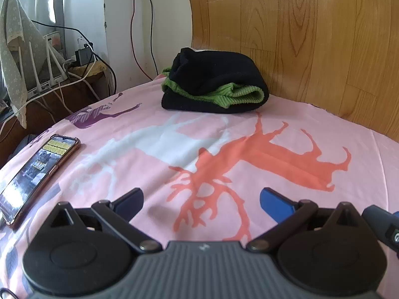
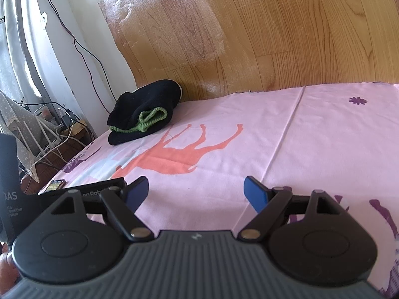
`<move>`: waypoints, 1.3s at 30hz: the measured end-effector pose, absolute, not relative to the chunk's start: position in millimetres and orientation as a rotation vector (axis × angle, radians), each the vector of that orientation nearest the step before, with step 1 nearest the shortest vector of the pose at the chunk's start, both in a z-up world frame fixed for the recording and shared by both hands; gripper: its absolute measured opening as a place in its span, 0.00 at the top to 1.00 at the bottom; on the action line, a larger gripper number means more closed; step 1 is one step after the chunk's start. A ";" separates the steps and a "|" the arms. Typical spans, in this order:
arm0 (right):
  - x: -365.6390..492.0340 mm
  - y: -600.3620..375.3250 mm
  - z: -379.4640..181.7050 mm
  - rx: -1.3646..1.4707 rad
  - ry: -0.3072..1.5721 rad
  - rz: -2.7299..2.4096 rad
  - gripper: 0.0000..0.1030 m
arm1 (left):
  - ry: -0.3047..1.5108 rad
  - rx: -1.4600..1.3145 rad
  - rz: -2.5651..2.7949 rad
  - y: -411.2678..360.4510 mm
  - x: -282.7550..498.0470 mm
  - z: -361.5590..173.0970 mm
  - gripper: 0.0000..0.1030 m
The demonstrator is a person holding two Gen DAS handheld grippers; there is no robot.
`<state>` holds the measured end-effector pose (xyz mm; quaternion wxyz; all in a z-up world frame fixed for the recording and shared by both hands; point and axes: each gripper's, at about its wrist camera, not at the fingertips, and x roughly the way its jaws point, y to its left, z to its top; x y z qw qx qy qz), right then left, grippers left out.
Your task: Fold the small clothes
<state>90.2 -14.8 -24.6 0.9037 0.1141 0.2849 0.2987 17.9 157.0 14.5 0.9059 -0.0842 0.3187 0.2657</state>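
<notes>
In the left wrist view, the left gripper [image 1: 201, 200] hangs low over a pink bedsheet [image 1: 274, 124] with its blue fingers [image 1: 275, 200] spread wide and nothing between them, only the printed orange deer [image 1: 261, 159] on the sheet. The folded clothes [image 1: 214, 84], a black piece wrapped around a green ribbed one, sit in a stack well beyond the gripper, at the far edge of the sheet and right against the wooden headboard [image 1: 311, 37]. A phone [image 1: 40, 174] lies on the sheet to the left of the stack and nearer the camera, screen lit. In the right wrist view, the right gripper [image 2: 197, 191] is likewise released, fingers [image 2: 254, 194] wide apart over bare sheet [image 2: 311, 137]. The stack of clothes [image 2: 144, 117] lies far ahead and to the left, at the foot of the headboard [image 2: 249, 37], touched by neither gripper.
</notes>
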 end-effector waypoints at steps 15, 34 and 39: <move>90.2 -14.6 -25.1 0.237 0.590 0.617 0.17 | 0.661 -0.173 0.508 154.7 17.2 13.8 0.00; 88.6 -13.6 -26.2 0.247 0.595 0.611 0.17 | 0.677 -0.185 0.485 155.7 17.0 13.5 0.00; 88.9 -13.7 -26.3 0.248 0.596 0.612 0.17 | 0.678 -0.191 0.493 157.1 16.6 13.2 0.00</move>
